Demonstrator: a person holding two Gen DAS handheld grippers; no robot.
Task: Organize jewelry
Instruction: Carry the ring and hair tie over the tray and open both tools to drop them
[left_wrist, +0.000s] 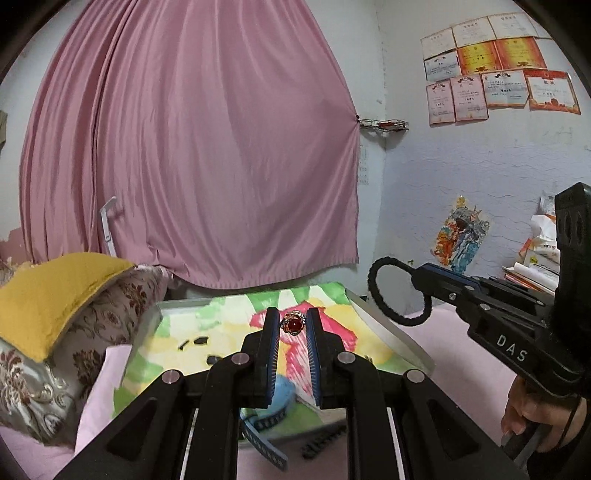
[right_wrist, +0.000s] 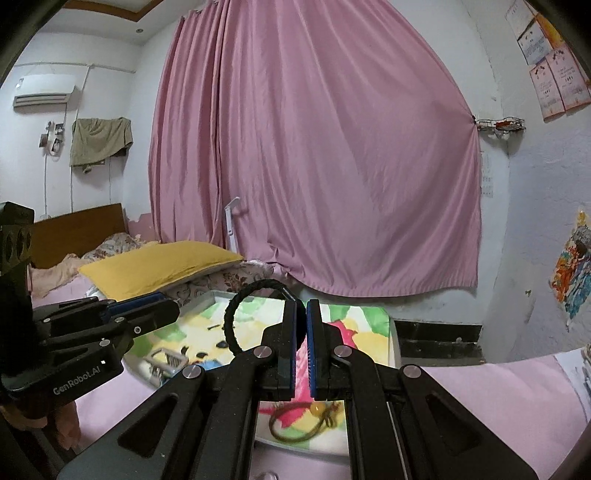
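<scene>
Left wrist view: the left gripper stands narrowed on a gold ring with a red stone, pinched between its blue pads and carried clear above the colourful printed board that lies on the pink bedsheet. At the right, the right gripper carries a black braided bracelet, which hangs as an open loop beyond the board's right edge. A blue band and a small black chain-like piece lie near the board's near edge, partly hidden by the gripper frame.

Right wrist view: the right gripper is fully closed on the bracelet; the grip point itself is masked by the fingers. The left gripper enters from the left; its ring cannot be seen here. A brown cord with a yellow bead lies at the board's near edge, cut off by the frame. A small boxed item near the left edge is too blurred to identify.

Judgement: both pieces are lifted and in transit. The next move calls for a storage place, and none is visible.
</scene>
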